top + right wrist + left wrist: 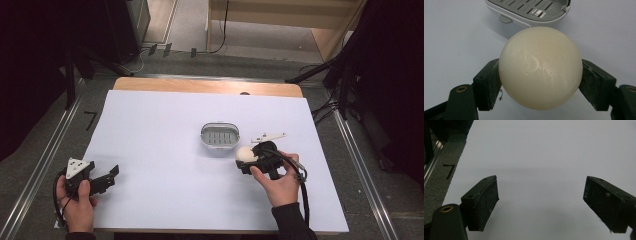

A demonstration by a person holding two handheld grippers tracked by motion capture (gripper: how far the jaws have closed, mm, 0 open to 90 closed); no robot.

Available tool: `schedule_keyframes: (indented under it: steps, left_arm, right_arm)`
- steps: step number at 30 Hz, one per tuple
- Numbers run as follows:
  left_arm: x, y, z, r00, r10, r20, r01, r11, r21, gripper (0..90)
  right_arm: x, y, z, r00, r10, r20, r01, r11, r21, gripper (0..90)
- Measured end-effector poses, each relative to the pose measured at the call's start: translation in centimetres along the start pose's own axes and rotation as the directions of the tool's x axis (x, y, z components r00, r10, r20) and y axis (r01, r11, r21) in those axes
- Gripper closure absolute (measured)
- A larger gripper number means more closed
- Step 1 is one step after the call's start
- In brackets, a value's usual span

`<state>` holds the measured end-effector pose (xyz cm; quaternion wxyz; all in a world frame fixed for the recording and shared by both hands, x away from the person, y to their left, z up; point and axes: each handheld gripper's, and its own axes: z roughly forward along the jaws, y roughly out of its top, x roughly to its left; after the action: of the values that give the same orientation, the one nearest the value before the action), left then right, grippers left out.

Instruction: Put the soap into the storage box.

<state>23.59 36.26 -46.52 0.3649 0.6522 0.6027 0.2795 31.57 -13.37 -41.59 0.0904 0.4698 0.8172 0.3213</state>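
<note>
Since the right claw point(246, 159) already has the round white soap ball point(540, 67) squeezed between its two black jaws, the picking-up part looks done. What seems to be left is the putting-down part: the ball has to go into the grey soap dish point(220, 136), and it is not there yet. The dish sits just in front of the right claw and a little to its left, very near the ball but not touching it.

Going from big to small: there is one bench point(150, 150) with a white sheet over it. There are two hands, one on each claw. There are two claws. There is one soap dish, with slots in its bottom and nothing inside it. There is one soap ball, smooth and creamy white, sitting in the right claw.

Far off to the side of the right claw, the left claw point(102, 181) rests near the bench's front corner. Its jaws are spread wide and hold nothing, with bare white bench between them. I think it is just waiting.
</note>
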Motion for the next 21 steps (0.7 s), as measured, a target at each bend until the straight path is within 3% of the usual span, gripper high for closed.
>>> schedule_keyframes:
  steps: [21]
  left_arm:
    - [0.0, 0.0, 0.0, 1.0, -0.002, 0.0, 0.002, 1.0, 0.0, 13.8]
  right_arm:
    - [0.7, 2.9, 0.7, 0.9998, -0.017, -0.009, 0.017, 1.0, -0.004, 25.7]
